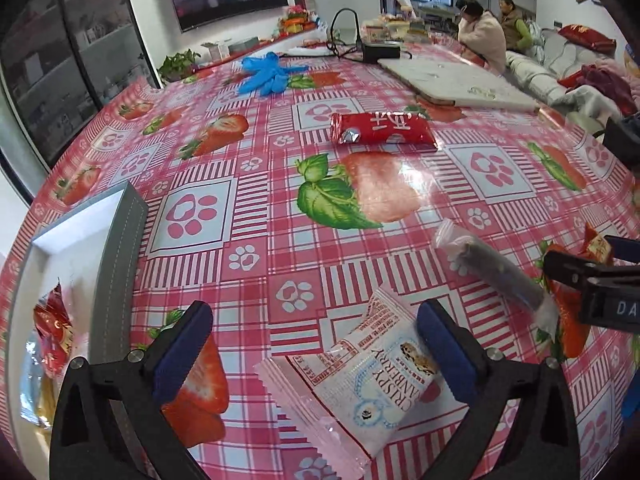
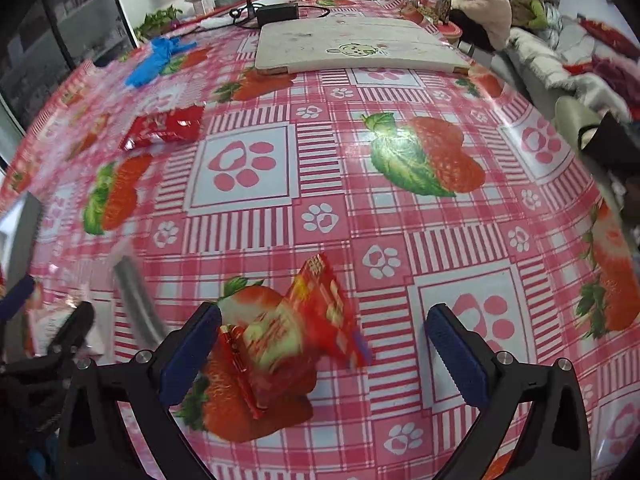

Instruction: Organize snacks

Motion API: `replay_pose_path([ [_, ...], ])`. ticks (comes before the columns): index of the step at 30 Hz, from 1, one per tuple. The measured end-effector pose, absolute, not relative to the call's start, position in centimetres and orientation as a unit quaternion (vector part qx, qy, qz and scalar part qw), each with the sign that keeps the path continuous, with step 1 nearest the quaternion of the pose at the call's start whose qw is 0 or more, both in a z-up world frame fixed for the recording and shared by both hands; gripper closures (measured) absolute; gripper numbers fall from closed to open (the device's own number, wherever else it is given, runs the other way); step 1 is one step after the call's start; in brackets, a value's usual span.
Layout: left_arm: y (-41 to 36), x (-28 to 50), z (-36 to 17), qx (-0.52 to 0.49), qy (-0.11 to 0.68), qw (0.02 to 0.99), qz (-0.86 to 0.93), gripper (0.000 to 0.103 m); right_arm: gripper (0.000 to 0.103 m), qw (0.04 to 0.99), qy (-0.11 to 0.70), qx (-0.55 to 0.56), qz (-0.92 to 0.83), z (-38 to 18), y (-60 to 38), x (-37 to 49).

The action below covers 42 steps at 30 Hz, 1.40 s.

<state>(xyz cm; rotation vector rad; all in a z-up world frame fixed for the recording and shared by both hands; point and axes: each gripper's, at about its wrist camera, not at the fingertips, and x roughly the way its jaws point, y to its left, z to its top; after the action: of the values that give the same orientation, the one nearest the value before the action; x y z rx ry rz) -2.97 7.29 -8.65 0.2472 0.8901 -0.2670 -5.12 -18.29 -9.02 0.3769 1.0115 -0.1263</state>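
Note:
In the left wrist view my left gripper [image 1: 316, 344] is open over a white Crispy Cranberry packet [image 1: 368, 376] that lies on the strawberry tablecloth between its fingers. A clear pouch with a dark bar [image 1: 496, 268] lies to its right, and a long red packet [image 1: 382, 128] lies farther back. A grey tray [image 1: 120, 248] at the left holds red snack packets [image 1: 52, 332]. In the right wrist view my right gripper [image 2: 324, 344] is open around a red and green snack packet [image 2: 296, 340] on the table. The other red packet [image 2: 164, 128] lies far left.
A white foam board [image 2: 360, 46] and blue gloves [image 1: 268, 72] lie at the far side with a black box and cables [image 1: 380, 50]. Two people [image 1: 484, 32] sit at the far right near a sofa. A TV hangs on the back wall.

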Motion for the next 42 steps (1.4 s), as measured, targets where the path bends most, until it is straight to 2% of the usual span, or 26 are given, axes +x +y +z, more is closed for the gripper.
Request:
replay_pose_path([
  [7,8.1,-2.1,-9.1,0.074,0.452,0.876,-0.152,0.000,0.000,0.888,0.416,0.179,-0.078,-9.4,-17.9,-6.7],
  [42,8.0,-2.3,-9.0,0.076,0.451,0.877,-0.151,0.000,0.000,0.891,0.410,0.178,-0.080,-9.3,-17.9,-6.8],
])
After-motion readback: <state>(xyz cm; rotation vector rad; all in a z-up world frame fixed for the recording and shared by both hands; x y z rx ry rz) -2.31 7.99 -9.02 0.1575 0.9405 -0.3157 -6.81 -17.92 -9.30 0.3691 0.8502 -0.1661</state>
